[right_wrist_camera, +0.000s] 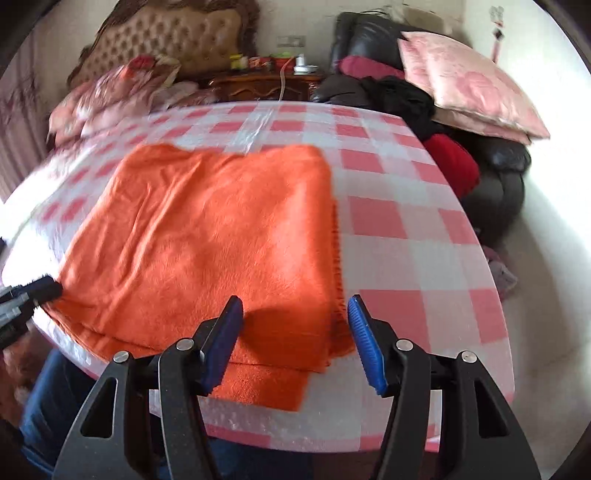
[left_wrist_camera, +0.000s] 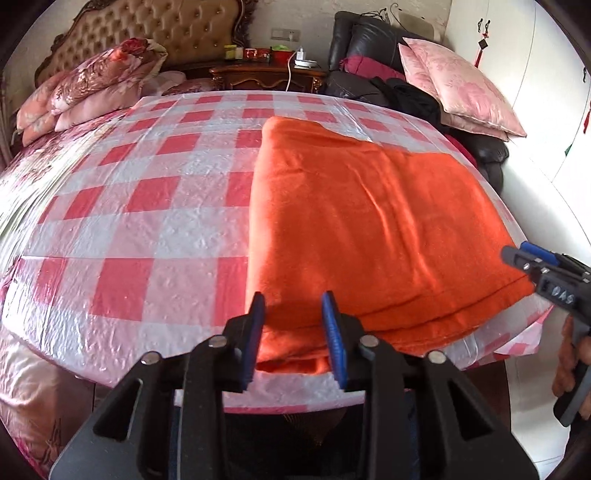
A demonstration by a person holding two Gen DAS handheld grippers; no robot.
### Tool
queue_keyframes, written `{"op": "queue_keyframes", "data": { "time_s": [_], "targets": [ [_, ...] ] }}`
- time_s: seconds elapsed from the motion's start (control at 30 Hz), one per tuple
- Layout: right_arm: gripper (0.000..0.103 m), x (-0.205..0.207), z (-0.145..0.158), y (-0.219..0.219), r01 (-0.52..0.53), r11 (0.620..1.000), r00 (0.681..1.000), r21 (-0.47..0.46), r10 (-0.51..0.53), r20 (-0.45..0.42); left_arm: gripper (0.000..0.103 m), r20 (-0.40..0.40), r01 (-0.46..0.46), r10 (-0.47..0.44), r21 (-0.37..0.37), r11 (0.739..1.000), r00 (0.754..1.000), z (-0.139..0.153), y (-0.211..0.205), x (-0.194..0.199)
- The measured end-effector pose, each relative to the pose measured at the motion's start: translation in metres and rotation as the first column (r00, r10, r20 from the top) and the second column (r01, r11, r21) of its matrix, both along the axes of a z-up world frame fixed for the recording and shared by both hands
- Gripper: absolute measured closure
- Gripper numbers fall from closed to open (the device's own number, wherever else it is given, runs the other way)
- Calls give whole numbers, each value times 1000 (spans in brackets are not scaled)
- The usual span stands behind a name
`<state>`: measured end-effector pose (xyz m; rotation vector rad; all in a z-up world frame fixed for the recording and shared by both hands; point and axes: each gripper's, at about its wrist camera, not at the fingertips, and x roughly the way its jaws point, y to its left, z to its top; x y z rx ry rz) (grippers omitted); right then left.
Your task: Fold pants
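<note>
The left gripper hangs over the near edge of the tabletop, its blue-padded fingers parted a modest way. The near left corner of the folded orange pants shows in the gap, yet neither pad presses on the cloth, so nothing is held. No earlier moment is shown to compare.

The right gripper is spread wider. It hovers above the near right corner of the pants, where stacked layers of fleece step out toward the table edge; cloth lies below and between its fingers, but the pads stand clear of it, so it too holds nothing. In the left wrist view the right gripper comes in from the right, its tip just at the pants' right corner, with a hand on its grip. In the right wrist view the left gripper shows, blurred, at the pants' left edge.

The pants lie flat as a broad folded rectangle on the near right part of the tabletop, which wears a red-and-white checked plastic cover. Their long edges run away from the person, and their near edge lies just inside the table's rim.

Behind the table stand a bed with a tufted headboard, a wooden nightstand, a black leather chair heaped with dark clothes, and pink pillows.
</note>
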<state>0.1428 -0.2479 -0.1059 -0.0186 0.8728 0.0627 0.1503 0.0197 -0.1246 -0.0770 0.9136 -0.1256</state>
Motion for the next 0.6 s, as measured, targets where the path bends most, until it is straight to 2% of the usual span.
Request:
{"op": "queue_keyframes", "data": {
  "time_s": [0.13,0.17,0.2,0.23,0.27,0.3,0.33,0.4,0.47,0.5,0.53,0.6],
  "targets": [
    [46,1,3,30,-81,997,997,-22,81,10,66,5,-30,30,-10,1000,1000,7,12,-5],
    [46,2,2,36,-93,996,996,-14,93,5,65,16,-57,57,-18,998,998,11,20,-7],
    [46,5,0,41,-101,995,995,-8,101,-2,65,43,-137,138,-40,990,989,20,39,-11],
    [46,6,-1,46,-110,994,994,-7,109,-7,65,75,-264,269,-63,962,960,30,68,-17],
    [46,7,-3,54,-127,992,992,-8,127,-11,64,96,-394,400,-80,916,911,40,100,-23],
    [46,8,-5,58,-137,991,990,-7,137,-16,64,107,-480,488,-92,873,866,48,127,-28],
    [46,8,-7,62,-148,989,989,-3,147,-20,64,115,-532,541,-103,841,833,54,148,-31],
    [46,8,-11,64,-145,989,989,-19,145,-29,64,126,-566,575,-105,818,808,60,165,-36],
    [47,10,-16,56,-119,993,992,-15,118,-48,57,127,-549,562,-124,827,817,62,162,-40],
    [48,8,-15,48,-115,993,992,7,115,-46,54,129,-523,539,-136,841,833,62,155,-41],
    [48,7,-13,44,-100,995,994,-6,100,-43,49,132,-477,494,-140,868,859,61,142,-40],
    [47,1,-7,34,-39,997,999,-69,37,-34,48,132,-402,418,-137,906,899,59,117,-37]
  ]
}}
